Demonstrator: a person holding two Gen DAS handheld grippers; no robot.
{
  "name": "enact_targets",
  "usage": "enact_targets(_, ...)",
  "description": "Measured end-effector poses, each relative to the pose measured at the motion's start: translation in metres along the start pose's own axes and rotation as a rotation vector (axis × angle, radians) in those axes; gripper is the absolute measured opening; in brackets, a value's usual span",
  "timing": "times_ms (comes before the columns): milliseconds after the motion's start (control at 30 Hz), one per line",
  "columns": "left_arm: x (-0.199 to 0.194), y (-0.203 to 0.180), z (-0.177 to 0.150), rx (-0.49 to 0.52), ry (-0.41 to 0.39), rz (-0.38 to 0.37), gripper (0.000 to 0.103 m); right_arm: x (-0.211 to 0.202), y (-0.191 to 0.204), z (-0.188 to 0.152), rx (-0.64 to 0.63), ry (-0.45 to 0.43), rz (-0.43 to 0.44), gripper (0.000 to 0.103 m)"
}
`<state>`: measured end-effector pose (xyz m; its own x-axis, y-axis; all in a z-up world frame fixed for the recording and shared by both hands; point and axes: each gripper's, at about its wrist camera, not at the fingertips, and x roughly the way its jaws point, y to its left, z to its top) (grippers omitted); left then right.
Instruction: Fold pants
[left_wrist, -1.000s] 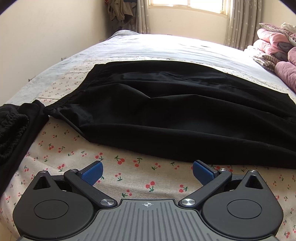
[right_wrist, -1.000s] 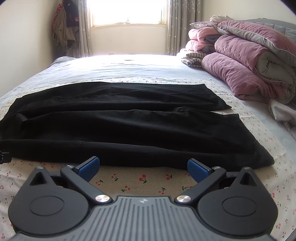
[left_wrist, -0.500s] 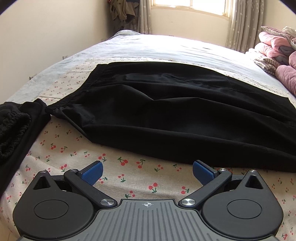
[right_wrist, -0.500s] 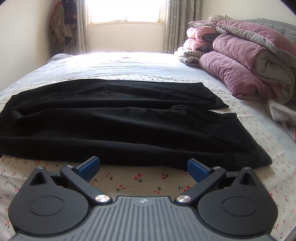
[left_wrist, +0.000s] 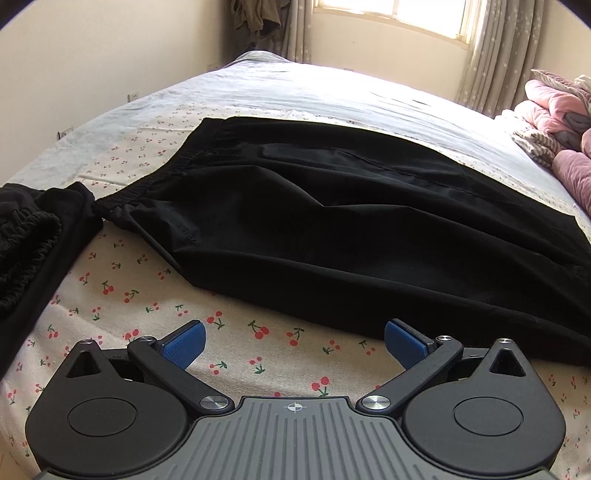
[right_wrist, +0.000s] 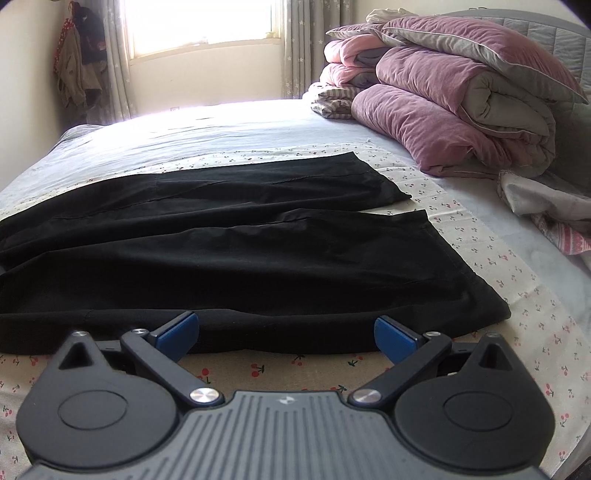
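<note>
Black pants (left_wrist: 332, 221) lie spread flat across the cherry-print bed sheet (left_wrist: 129, 284), waistband to the left, leg ends to the right. In the right wrist view the pants (right_wrist: 240, 258) show both leg ends, the near one close to my fingers. My left gripper (left_wrist: 294, 341) is open and empty, just short of the near edge of the pants by the waist end. My right gripper (right_wrist: 283, 334) is open and empty, its blue fingertips (right_wrist: 177, 332) at the near edge of the near leg.
Another black garment (left_wrist: 26, 240) lies bunched at the left. Folded pink and purple quilts (right_wrist: 461, 110) are piled at the bed's right side, with a pale cloth (right_wrist: 546, 206) beside them. A window and curtains stand beyond the bed.
Both grippers have moved forward toward the near edge of the pants. The right one now reaches the edge of the near leg. Both stayed open.
</note>
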<state>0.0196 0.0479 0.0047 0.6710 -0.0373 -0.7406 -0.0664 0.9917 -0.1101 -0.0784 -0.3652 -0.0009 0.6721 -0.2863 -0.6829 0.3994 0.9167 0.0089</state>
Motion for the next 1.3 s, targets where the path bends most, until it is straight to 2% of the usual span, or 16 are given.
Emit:
enact_targets(267,0.021,0.116,0.042,-0.364,0.031,0.002,0.103,0.029,-0.125,0.006,0.374,0.123,-0.265,0.09)
enact_targets(367,0.037,0.149,0.053,-0.537,0.023,0.003,0.102,0.033,-0.157,-0.01,0.62,0.162,-0.17,0.085)
enact_targets(433,0.053,0.156,0.063,-0.573,0.033,-0.033,0.101,0.041,-0.163,-0.017,0.764,0.185,-0.066,0.065)
enact_targets(467,0.06,0.157,0.067,-0.559,0.026,-0.032,0.1,0.048,-0.166,-0.018,0.813,0.178,-0.035,0.064)
enact_targets(500,0.069,0.156,0.07,-0.539,0.03,-0.017,0.094,0.052,-0.162,-0.015,0.815,0.166,-0.046,0.057)
enact_targets(533,0.077,0.156,0.071,-0.528,0.038,-0.007,0.074,0.054,-0.155,-0.012,0.787,0.155,-0.072,0.044)
enact_targets(567,0.087,0.159,0.071,-0.518,0.043,-0.02,0.034,0.064,-0.156,-0.008,0.759,0.147,-0.084,0.034)
enact_targets(600,0.095,0.16,0.07,-0.516,0.071,-0.029,0.017,0.068,-0.152,-0.005,0.734,0.147,-0.104,0.012)
enact_targets(633,0.098,0.163,0.068,-0.524,0.071,-0.038,0.004,0.076,-0.157,-0.002,0.725,0.136,-0.112,0.0)
enact_targets(667,0.097,0.165,0.066,-0.538,0.058,-0.047,0.0,0.079,-0.16,-0.001,0.733,0.13,-0.099,0.0)
enact_targets(733,0.085,0.171,0.067,-0.574,0.018,-0.079,0.0,0.074,-0.161,0.001,0.77,0.082,-0.079,0.0)
enact_targets(800,0.063,0.171,0.071,-0.559,-0.041,-0.089,0.0,0.049,-0.17,0.004,0.773,-0.051,-0.046,0.0)
enact_targets(900,0.034,0.171,0.07,-0.516,-0.098,-0.065,0.0,0.018,-0.169,0.012,0.708,-0.189,-0.117,0.0)
enact_targets(1100,0.028,0.168,0.055,-0.478,-0.029,-0.007,0.0,0.032,-0.183,0.003,0.721,-0.052,-0.203,0.0)
enact_targets(1233,0.025,0.167,0.054,-0.441,-0.019,0.091,0.022,0.013,-0.173,0.004,0.615,-0.115,-0.298,0.0)
enact_targets(1300,0.008,0.169,0.055,-0.439,-0.103,0.154,0.026,0.018,-0.17,0.004,0.584,-0.068,-0.334,0.0)
